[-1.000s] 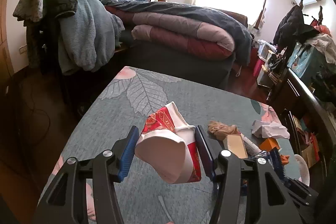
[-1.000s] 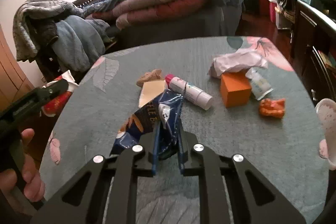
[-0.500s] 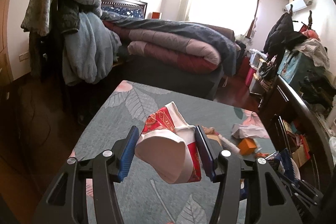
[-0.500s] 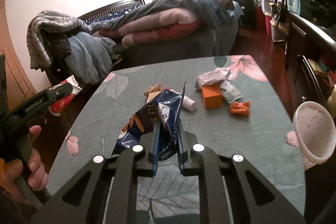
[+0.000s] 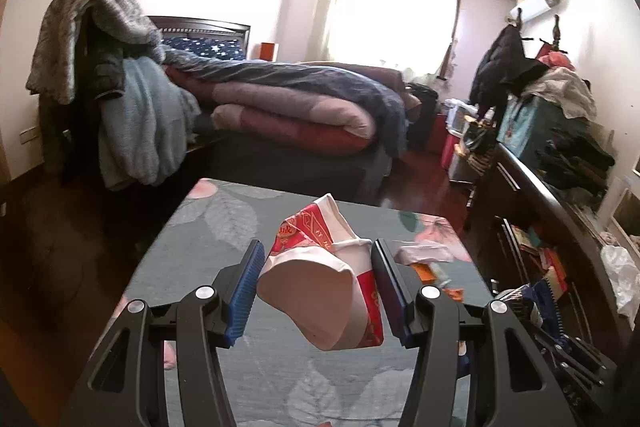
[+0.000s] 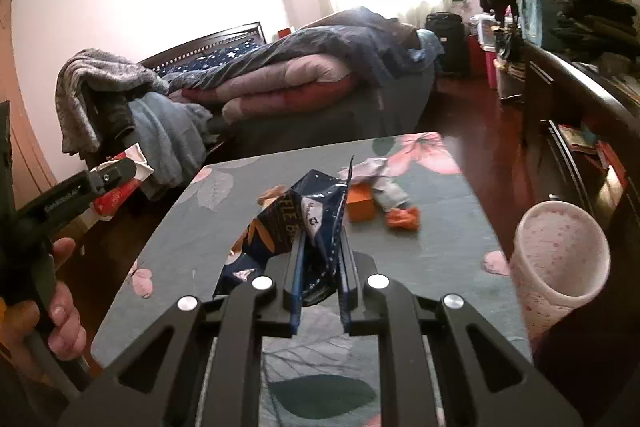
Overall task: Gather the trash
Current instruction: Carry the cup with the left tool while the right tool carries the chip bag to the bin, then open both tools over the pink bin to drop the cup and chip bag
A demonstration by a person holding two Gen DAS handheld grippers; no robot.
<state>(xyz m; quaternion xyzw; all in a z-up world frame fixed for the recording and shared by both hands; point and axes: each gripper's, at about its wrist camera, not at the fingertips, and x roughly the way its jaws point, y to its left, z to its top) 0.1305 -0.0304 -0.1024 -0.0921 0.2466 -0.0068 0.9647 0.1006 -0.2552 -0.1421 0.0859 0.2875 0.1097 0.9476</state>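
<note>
My left gripper (image 5: 316,287) is shut on a crumpled red and white paper cup (image 5: 324,291), held above the table's near left side. It also shows at the left of the right wrist view (image 6: 116,183). My right gripper (image 6: 320,267) is shut on a dark blue snack wrapper (image 6: 308,223), raised over the table's near edge. A pink speckled bin (image 6: 560,263) stands at the table's right side. Left on the table are an orange box (image 6: 360,207), an orange scrap (image 6: 404,219) and white crumpled paper (image 6: 376,167).
The table (image 6: 208,227) has a grey-green leaf and flower cloth. A bed with folded quilts (image 5: 288,107) lies beyond it. A rack with hanging clothes (image 5: 104,75) stands at the left. A dark cabinet (image 5: 552,219) with clutter runs along the right.
Both grippers have pulled back and up from the table with their trash held. The table items look smaller and farther, and the pink bin has come closer at the right.
</note>
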